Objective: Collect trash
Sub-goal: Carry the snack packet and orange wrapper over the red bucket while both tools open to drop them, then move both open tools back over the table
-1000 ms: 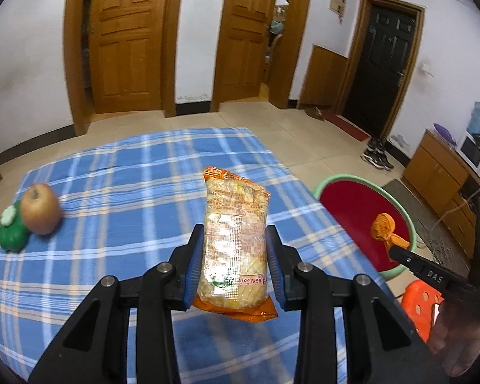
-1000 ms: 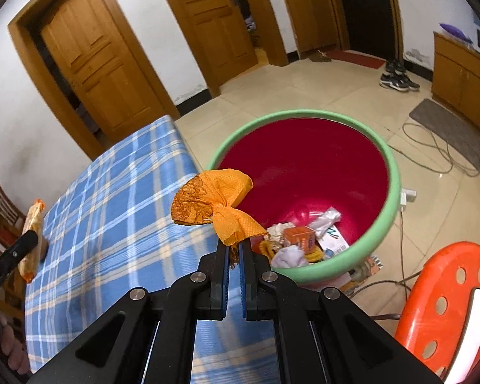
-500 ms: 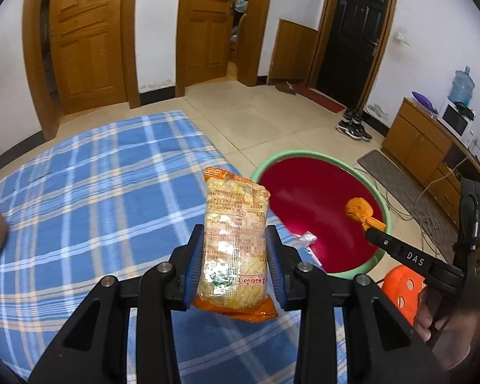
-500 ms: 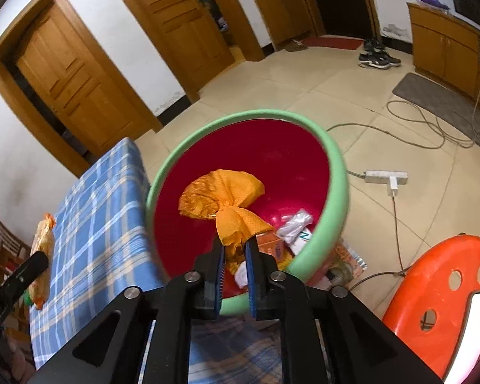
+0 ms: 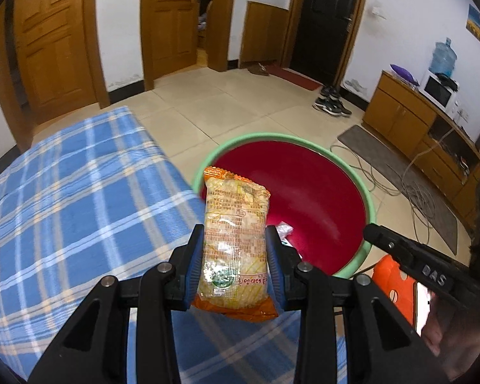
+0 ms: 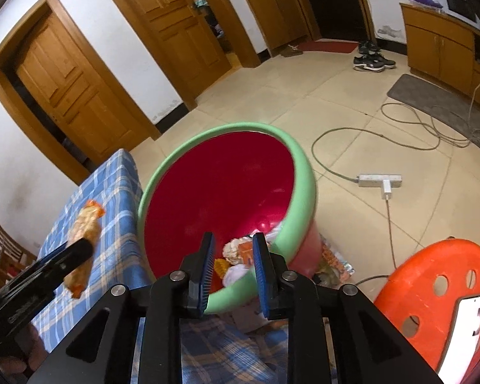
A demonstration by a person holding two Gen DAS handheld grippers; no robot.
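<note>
My left gripper (image 5: 235, 240) is shut on a yellow-orange snack packet (image 5: 235, 233) and holds it upright over the table edge, just left of a red bin with a green rim (image 5: 361, 188). The packet also shows in the right wrist view (image 6: 83, 240). My right gripper (image 6: 233, 243) is open and empty above the near rim of the bin (image 6: 300, 166). Several pieces of trash (image 6: 236, 256) lie at the bin's bottom. The right gripper also shows in the left wrist view (image 5: 372, 232).
A blue plaid tablecloth (image 5: 64, 198) covers the table left of the bin. An orange plastic stool (image 6: 438, 291) stands to the right. Cables and a power strip (image 6: 380, 180) lie on the tiled floor. Wooden doors and a cabinet (image 5: 409, 121) line the walls.
My right gripper has opened and the orange wrapper it held is gone from its jaws. My left gripper has carried the packet right, closer to the bin.
</note>
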